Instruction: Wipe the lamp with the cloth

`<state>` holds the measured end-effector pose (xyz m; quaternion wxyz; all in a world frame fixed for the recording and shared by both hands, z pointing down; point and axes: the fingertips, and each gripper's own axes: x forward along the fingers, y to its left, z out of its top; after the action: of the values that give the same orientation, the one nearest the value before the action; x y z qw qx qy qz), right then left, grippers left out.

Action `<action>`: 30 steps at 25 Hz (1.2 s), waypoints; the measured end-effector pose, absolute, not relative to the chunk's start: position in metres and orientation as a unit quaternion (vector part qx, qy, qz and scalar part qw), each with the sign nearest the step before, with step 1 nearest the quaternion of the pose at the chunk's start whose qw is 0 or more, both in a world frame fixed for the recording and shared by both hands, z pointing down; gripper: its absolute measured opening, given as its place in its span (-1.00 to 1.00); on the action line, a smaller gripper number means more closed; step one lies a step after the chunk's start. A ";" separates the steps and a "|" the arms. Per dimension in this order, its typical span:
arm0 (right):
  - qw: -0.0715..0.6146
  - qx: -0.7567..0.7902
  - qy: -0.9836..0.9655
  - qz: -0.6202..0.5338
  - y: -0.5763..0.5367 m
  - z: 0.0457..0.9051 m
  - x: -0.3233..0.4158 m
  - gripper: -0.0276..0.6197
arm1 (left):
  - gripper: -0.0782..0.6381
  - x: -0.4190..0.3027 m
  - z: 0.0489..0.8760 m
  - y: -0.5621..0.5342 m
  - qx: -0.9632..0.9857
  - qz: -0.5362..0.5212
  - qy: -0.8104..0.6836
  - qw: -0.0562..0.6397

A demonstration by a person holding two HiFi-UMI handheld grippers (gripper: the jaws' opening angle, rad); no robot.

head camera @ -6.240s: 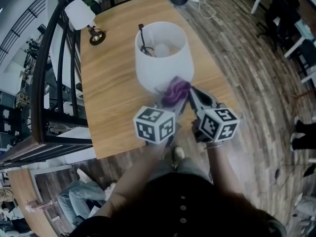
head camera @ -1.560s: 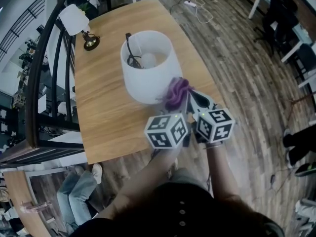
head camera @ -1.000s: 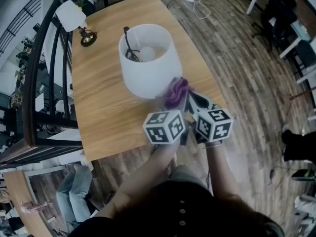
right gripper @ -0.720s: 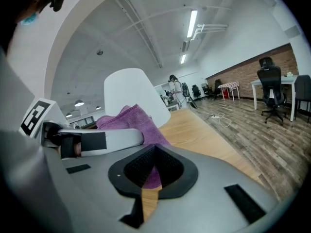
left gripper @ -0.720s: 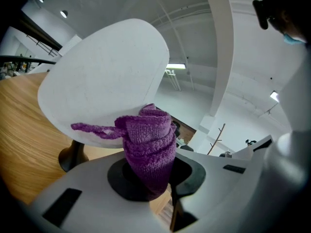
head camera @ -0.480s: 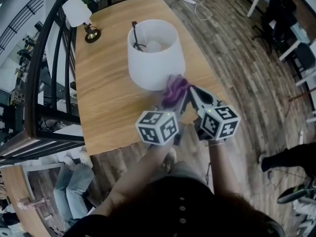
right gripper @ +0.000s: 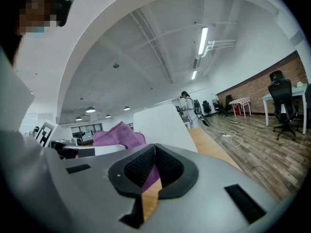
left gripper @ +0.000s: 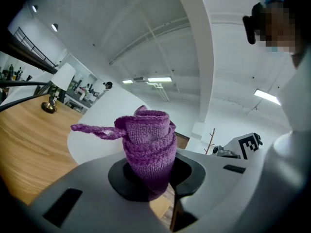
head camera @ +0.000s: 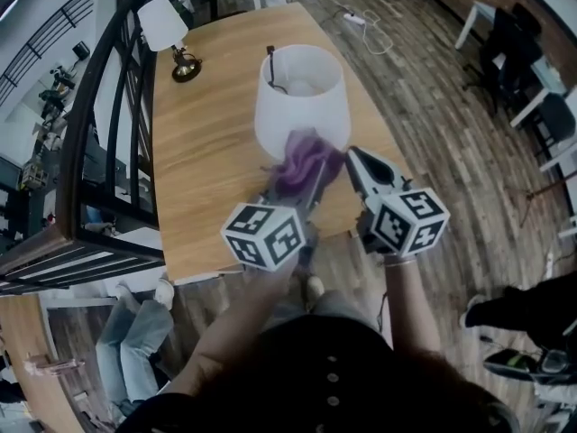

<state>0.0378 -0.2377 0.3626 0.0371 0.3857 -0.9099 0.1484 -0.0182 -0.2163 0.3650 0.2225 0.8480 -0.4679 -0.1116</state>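
A lamp with a white shade (head camera: pixel 302 97) stands on the wooden table (head camera: pixel 207 152). My left gripper (head camera: pixel 305 188) is shut on a bunched purple cloth (head camera: pixel 302 162), which presses on the shade's near lower side. In the left gripper view the cloth (left gripper: pixel 148 144) rises out of the jaws in front of the shade (left gripper: pixel 95 132). My right gripper (head camera: pixel 353 159) is just right of the cloth, shut with nothing in it. From the right gripper view (right gripper: pixel 154 165) the cloth (right gripper: pixel 119 135) and shade (right gripper: pixel 160 123) lie ahead to the left.
A small lamp (head camera: pixel 171 27) with a brass base stands at the table's far left corner. A black railing (head camera: pixel 108 124) runs along the left side. A cable (head camera: pixel 374 27) lies on the plank floor, chairs (head camera: pixel 518 43) stand at right, and people's legs (head camera: pixel 135 350) show nearby.
The cloth has slid left along the shade's lower edge, from its right side to its near front. My left gripper has drawn left, and the right gripper now stands apart from the cloth.
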 end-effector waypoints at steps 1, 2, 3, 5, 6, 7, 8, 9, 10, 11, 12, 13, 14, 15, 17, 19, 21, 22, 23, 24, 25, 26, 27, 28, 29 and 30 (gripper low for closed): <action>0.035 0.383 -0.912 0.143 -0.237 0.358 0.034 -0.88 | -0.61 -0.022 0.362 -0.215 0.847 -0.115 -0.469 0.221; 0.034 0.380 -0.914 0.138 -0.235 0.354 0.030 -0.88 | -0.61 -0.026 0.360 -0.214 0.847 -0.118 -0.470 0.219; 0.033 0.377 -0.916 0.133 -0.234 0.351 0.026 -0.88 | -0.61 -0.029 0.358 -0.211 0.846 -0.121 -0.471 0.217; 0.032 0.374 -0.919 0.125 -0.230 0.345 0.019 -0.88 | -0.61 -0.034 0.353 -0.207 0.847 -0.126 -0.472 0.211; 0.030 0.372 -0.920 0.122 -0.229 0.342 0.015 -0.88 | -0.61 -0.037 0.350 -0.204 0.847 -0.129 -0.472 0.207; 0.027 0.369 -0.921 0.119 -0.228 0.339 0.012 -0.88 | -0.61 -0.040 0.347 -0.203 0.847 -0.131 -0.473 0.204; 0.022 0.366 -0.923 0.117 -0.226 0.335 0.008 -0.88 | -0.61 -0.044 0.343 -0.201 0.848 -0.132 -0.473 0.200; 0.018 0.362 -0.925 0.113 -0.225 0.332 0.005 -0.88 | -0.61 -0.047 0.340 -0.199 0.848 -0.134 -0.474 0.196; 0.014 0.357 -0.928 0.109 -0.222 0.329 0.001 -0.88 | -0.61 -0.051 0.336 -0.197 0.848 -0.135 -0.476 0.191; 0.012 0.352 -0.930 0.105 -0.220 0.327 -0.003 -0.88 | -0.61 -0.056 0.333 -0.196 0.847 -0.137 -0.478 0.186; 0.011 0.348 -0.932 0.101 -0.218 0.325 -0.006 -0.88 | -0.61 -0.060 0.330 -0.195 0.847 -0.138 -0.480 0.182; 0.011 0.344 -0.934 0.098 -0.217 0.323 -0.010 -0.88 | -0.61 -0.064 0.328 -0.195 0.846 -0.140 -0.482 0.178; 0.011 0.340 -0.936 0.094 -0.217 0.321 -0.013 -0.88 | -0.61 -0.068 0.326 -0.195 0.846 -0.141 -0.483 0.176; 0.012 0.337 -0.937 0.092 -0.216 0.320 -0.016 -0.88 | -0.61 -0.071 0.325 -0.195 0.846 -0.141 -0.484 0.174; 0.011 0.331 -0.939 0.088 -0.215 0.318 -0.020 -0.88 | -0.61 -0.076 0.324 -0.193 0.846 -0.142 -0.484 0.171; 0.007 0.330 -0.940 0.084 -0.213 0.316 -0.022 -0.88 | -0.61 -0.078 0.324 -0.191 0.848 -0.140 -0.483 0.169; 0.002 0.328 -0.941 0.080 -0.213 0.313 -0.022 -0.88 | -0.61 -0.079 0.325 -0.193 0.848 -0.135 -0.485 0.168; 0.001 0.327 -0.942 0.078 -0.213 0.312 -0.023 -0.88 | -0.61 -0.079 0.326 -0.194 0.847 -0.132 -0.486 0.168; 0.001 0.325 -0.942 0.078 -0.212 0.312 -0.024 -0.88 | -0.61 -0.080 0.328 -0.194 0.847 -0.127 -0.488 0.169; 0.001 0.324 -0.943 0.078 -0.212 0.313 -0.026 -0.88 | -0.61 -0.081 0.330 -0.195 0.847 -0.124 -0.489 0.170; 0.002 0.324 -0.943 0.078 -0.212 0.314 -0.027 -0.88 | -0.61 -0.081 0.331 -0.195 0.847 -0.122 -0.489 0.171; 0.002 0.323 -0.943 0.079 -0.211 0.314 -0.028 -0.88 | -0.61 -0.082 0.332 -0.196 0.847 -0.121 -0.488 0.172; 0.002 0.323 -0.943 0.079 -0.210 0.315 -0.029 -0.88 | -0.61 -0.082 0.333 -0.196 0.848 -0.119 -0.487 0.172; 0.004 0.322 -0.944 0.078 -0.210 0.316 -0.030 -0.88 | -0.61 -0.082 0.333 -0.197 0.848 -0.118 -0.486 0.173; 0.005 0.321 -0.944 0.076 -0.209 0.318 -0.030 -0.88 | -0.61 -0.082 0.335 -0.197 0.849 -0.118 -0.485 0.175; 0.007 0.321 -0.944 0.076 -0.209 0.319 -0.030 -0.88 | -0.61 -0.082 0.336 -0.197 0.848 -0.119 -0.484 0.177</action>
<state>-0.0295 -0.2085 0.3187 0.0070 0.3213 -0.9439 0.0756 -0.0822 -0.1971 0.3358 0.1774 0.8484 -0.4844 -0.1192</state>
